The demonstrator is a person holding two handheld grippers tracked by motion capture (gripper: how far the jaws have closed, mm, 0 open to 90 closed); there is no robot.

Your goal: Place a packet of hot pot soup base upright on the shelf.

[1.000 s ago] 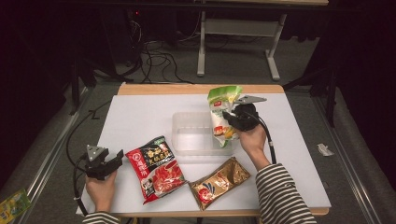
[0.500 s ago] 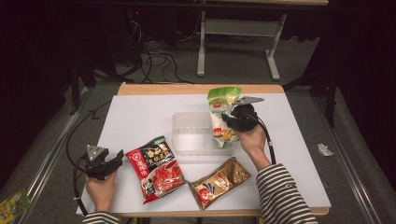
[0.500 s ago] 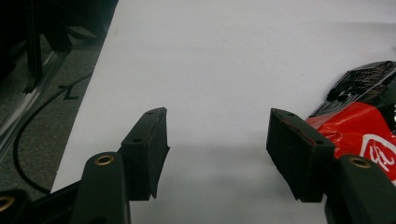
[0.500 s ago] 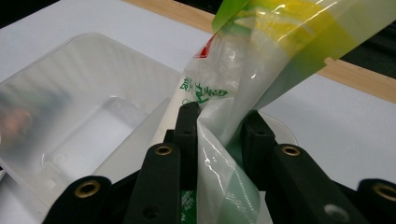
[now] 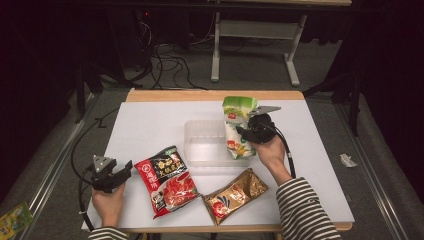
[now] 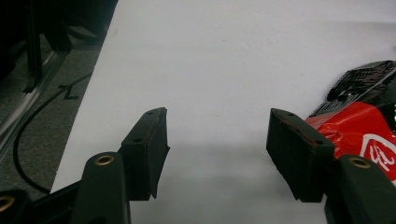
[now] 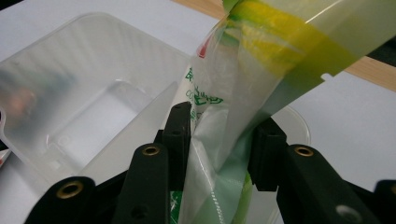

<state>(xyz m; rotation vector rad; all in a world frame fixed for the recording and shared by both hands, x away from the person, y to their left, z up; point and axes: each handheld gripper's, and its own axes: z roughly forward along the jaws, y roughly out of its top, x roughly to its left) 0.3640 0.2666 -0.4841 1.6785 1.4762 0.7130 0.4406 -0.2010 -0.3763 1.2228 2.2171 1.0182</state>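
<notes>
While the green and white bag (image 5: 237,126) stands tilted with its lower end inside the clear plastic tub (image 5: 200,145), it is seen between the jaws of the right tongs (image 5: 246,131), at the tub's right-hand end. In the right gripper view the jaws have just been opening; the bag (image 7: 243,107) still passes between the two black pads, and whether the pads still press on its film cannot be told for certain, though a gap can be made out beside it. The tub (image 7: 84,93) is seen empty apart from the bag's end.

The left tongs (image 5: 120,172) are held low over the near left part of the white table (image 5: 150,120), with the jaws wide apart and nothing between them. In the left gripper view only bare table (image 6: 210,70) is seen between the pads. The red and black packet (image 5: 166,179) lies flat just beside those tongs, and a golden pouch (image 5: 235,195) lies near it, in front of the tub.
</notes>
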